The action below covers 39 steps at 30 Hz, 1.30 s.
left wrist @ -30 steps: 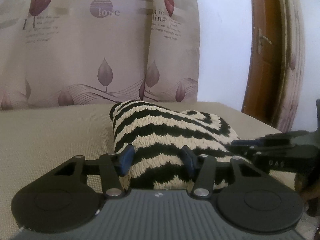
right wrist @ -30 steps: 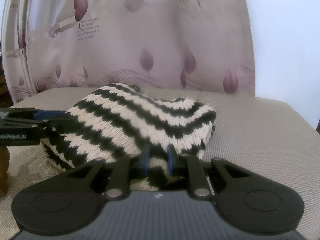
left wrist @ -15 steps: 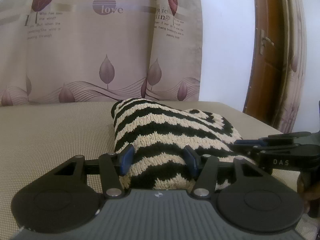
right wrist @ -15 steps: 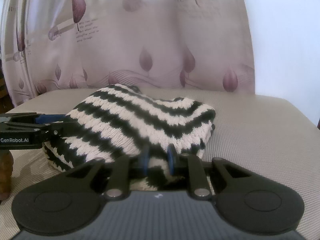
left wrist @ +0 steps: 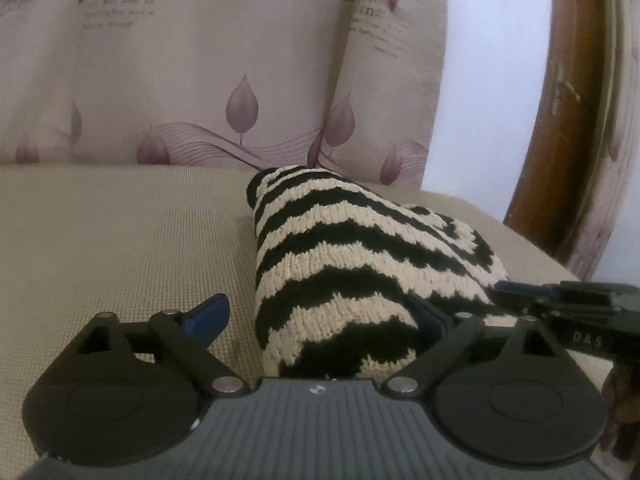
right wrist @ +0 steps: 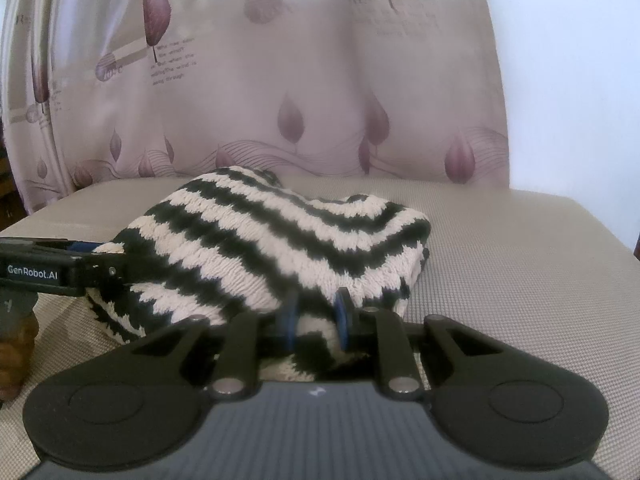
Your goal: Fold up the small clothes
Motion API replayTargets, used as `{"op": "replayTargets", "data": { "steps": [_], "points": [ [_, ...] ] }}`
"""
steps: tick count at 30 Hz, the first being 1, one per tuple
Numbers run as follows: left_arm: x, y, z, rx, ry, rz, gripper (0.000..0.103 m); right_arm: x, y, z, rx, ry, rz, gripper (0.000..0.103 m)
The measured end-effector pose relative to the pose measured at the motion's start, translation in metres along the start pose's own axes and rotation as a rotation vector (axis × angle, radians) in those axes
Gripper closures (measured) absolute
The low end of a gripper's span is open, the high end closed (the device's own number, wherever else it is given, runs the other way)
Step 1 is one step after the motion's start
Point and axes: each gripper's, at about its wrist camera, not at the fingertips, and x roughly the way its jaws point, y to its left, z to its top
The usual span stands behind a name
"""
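A black-and-cream striped knit garment (left wrist: 344, 264) lies folded in a thick bundle on the beige table. My left gripper (left wrist: 320, 320) is open wide, its fingers standing either side of the bundle's near left end. My right gripper (right wrist: 316, 320) is shut on the garment's near right edge (right wrist: 316, 272). The right gripper also shows at the right of the left wrist view (left wrist: 560, 304); the left gripper shows at the left of the right wrist view (right wrist: 60, 268).
A beige woven tablecloth (left wrist: 120, 240) covers the table. A pink leaf-print curtain (left wrist: 200, 60) hangs behind it. A brown wooden door frame (left wrist: 560, 120) stands at the far right, beside a white wall (right wrist: 568, 80).
My left gripper's jaws have opened wide and let go of the garment. The right gripper has kept its grip and barely moved.
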Motion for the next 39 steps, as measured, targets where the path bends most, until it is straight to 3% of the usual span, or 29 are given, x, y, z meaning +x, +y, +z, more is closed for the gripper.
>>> {"op": "replayTargets", "data": {
  "steps": [17, 22, 39],
  "points": [
    [0.002, 0.022, -0.005, 0.041, -0.011, 0.031, 0.007, 0.000, 0.000, 0.000, -0.006, -0.003, -0.005, 0.083],
    [-0.002, -0.001, -0.003, 0.056, -0.012, 0.053, 0.003, 0.000, 0.000, 0.001, -0.004, -0.006, -0.007, 0.082],
    [-0.001, -0.004, -0.003, 0.069, -0.011, 0.078, 0.000, -0.001, -0.001, 0.001, -0.001, -0.011, -0.015, 0.079]
  ]
}}
